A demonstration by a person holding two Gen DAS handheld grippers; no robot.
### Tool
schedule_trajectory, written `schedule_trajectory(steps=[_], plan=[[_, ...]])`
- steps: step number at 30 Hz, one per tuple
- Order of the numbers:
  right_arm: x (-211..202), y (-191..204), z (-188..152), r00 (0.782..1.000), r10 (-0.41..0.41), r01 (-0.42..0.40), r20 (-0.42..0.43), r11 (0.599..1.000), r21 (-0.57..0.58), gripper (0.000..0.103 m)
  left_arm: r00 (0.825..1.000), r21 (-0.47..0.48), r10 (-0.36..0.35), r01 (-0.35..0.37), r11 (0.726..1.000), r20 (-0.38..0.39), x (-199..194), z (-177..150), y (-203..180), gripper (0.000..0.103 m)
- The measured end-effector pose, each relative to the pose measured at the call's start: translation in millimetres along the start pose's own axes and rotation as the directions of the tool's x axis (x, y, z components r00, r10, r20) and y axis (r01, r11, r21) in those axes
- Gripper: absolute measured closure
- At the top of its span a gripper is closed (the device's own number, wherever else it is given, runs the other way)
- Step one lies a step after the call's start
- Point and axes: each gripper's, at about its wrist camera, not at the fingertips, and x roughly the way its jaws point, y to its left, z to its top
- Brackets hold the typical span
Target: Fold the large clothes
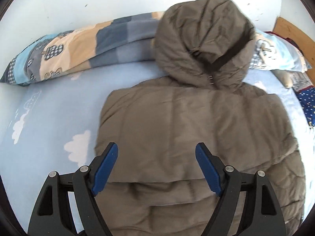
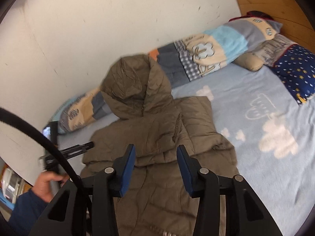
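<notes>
An olive-brown padded jacket point(image 1: 196, 127) lies flat on the bed, its hood point(image 1: 202, 39) pointing to the wall and resting against a rolled blanket. My left gripper point(image 1: 156, 145) hangs over the jacket's lower left part with its blue pads wide apart and nothing between them. In the right wrist view the same jacket point(image 2: 157, 129) spreads below my right gripper point(image 2: 155, 147). Its jaws stand narrower but apart and clear of the fabric. At the left of that view a person's hand point(image 2: 47, 181) holds the left gripper, whose black fingers point(image 2: 78, 148) reach to the jacket's left edge.
The bed has a light blue sheet point(image 1: 49, 118) with white clouds. A rolled patchwork blanket point(image 1: 78, 47) lies along the white wall point(image 2: 78, 29). Pillows, one dark blue with stars point(image 2: 295, 74), and a wooden headboard point(image 2: 275, 5) are at the right end.
</notes>
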Motion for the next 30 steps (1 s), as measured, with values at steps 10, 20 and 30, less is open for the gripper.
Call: schedule_trajectory(steps=[10,20,30], plan=[[148.1,15.6,27.1,0.981,-0.077,0.065,-0.181,0.995,-0.07,0.068,1.0,-0.079,-0.004,0.002,0.997,-0.029,45.7,-18.3,26.9,0.021],[196.5,7.0,15.8,0.939,-0.172,0.148,-0.297,0.984,-0.101,0.07,1.0,-0.099,0.03,-0.03,0.995,-0.005,46.5,-24.0,25.0,0.017],[75.1,24.1,-5.0,0.972,-0.069,0.044,-0.225,0.992,-0.118,0.062,0.995,-0.081,-0.092,0.094,0.992,0.027,-58.2,-78.3,52.3,0.017]])
